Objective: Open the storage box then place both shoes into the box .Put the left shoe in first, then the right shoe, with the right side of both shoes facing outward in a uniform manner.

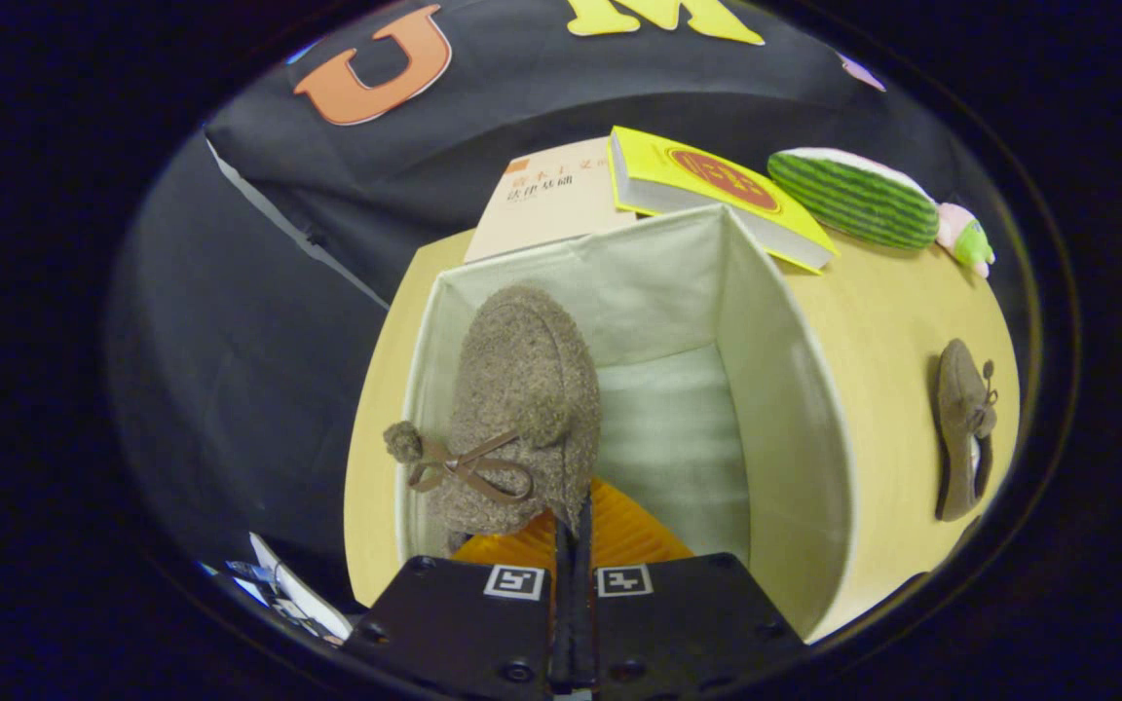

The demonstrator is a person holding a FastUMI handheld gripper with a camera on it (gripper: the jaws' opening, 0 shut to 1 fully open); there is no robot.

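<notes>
My gripper point(573, 531) is shut on the rim of a brown fuzzy shoe point(520, 394) with a bow and a pom-pom. The shoe hangs inside the open cream fabric storage box point(785, 389), close to its left wall, toe pointing away from me. The box's pale floor shows to the right of the shoe. A second brown shoe point(962, 428) lies on its side on the yellow table point(887, 312), to the right of the box and well apart from my fingers.
Beyond the box lie a beige book point(542, 200) and a yellow book point(707, 190), the yellow one overlapping the box's far right corner. A watermelon-shaped plush point(853, 200) and a small pink-green toy point(965, 239) sit at the table's far right.
</notes>
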